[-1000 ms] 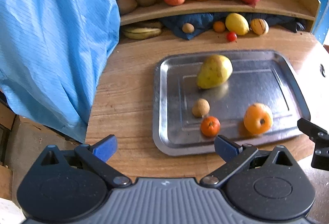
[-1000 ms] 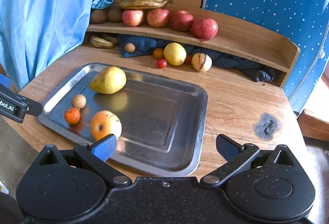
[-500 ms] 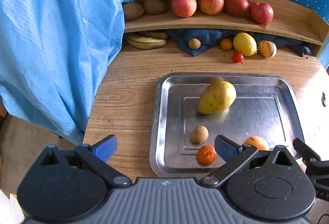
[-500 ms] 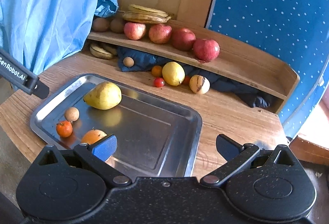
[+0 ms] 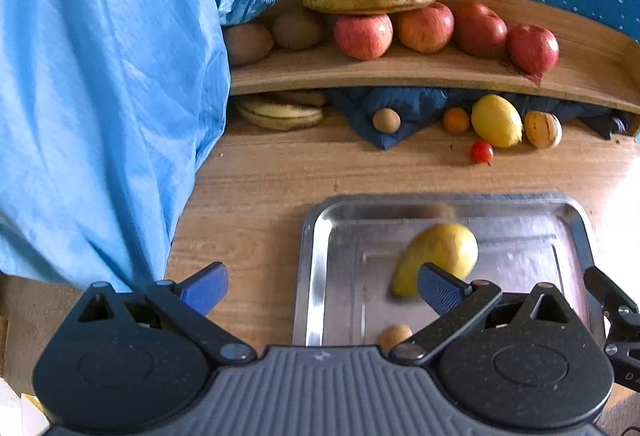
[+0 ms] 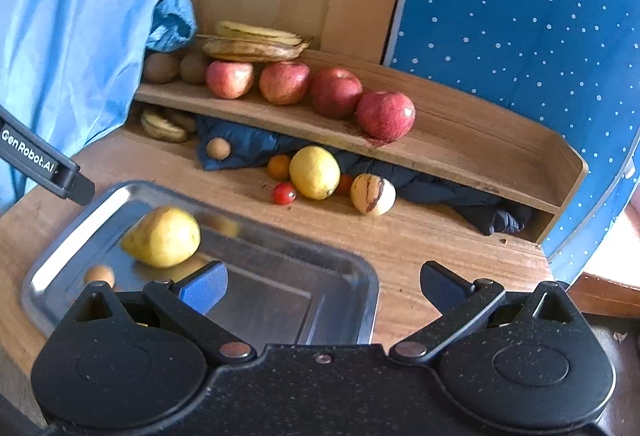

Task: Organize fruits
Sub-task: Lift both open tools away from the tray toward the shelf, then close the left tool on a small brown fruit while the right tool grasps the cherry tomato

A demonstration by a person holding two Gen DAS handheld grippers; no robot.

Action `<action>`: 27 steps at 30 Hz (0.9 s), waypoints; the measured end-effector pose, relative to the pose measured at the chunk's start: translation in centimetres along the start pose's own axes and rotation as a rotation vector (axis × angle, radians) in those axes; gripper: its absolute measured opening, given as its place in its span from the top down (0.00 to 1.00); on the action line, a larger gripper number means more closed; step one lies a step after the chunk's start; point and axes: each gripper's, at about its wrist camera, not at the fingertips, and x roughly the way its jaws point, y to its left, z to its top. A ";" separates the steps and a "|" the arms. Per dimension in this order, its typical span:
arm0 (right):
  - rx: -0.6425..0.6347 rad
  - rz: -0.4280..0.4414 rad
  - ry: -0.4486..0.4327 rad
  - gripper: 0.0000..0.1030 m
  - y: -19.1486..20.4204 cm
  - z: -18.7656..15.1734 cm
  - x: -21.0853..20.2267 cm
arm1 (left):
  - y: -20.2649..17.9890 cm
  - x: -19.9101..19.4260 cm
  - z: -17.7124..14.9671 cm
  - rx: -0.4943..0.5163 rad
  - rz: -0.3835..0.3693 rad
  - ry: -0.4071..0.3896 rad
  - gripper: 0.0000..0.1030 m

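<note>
I see the tray (image 6: 360,276) on the table (image 6: 420,236), with a pear (image 6: 164,236) in it. Behind the tray sit a lemon (image 6: 314,171) and tomato (image 6: 284,193), under the shelf (image 6: 460,139). On the shelf, bananas (image 6: 252,43) lie left of the apples (image 6: 336,91).

We see a polished metal tray (image 6: 352,268), mirror-bright and reflecting the smooth, matt-skinned pear (image 6: 164,236). The table (image 5: 260,187) and curved shelf (image 6: 460,139) are grained, satin wood. The apples (image 6: 386,115) look glossy; the light blue cloth (image 5: 100,95) is thin and crinkled.
</note>
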 end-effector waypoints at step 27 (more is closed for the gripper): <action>0.233 0.086 0.053 0.01 -1.2 6.5 7.9 | 0.4 8.9 8.3 -0.026 -0.213 -0.073 0.01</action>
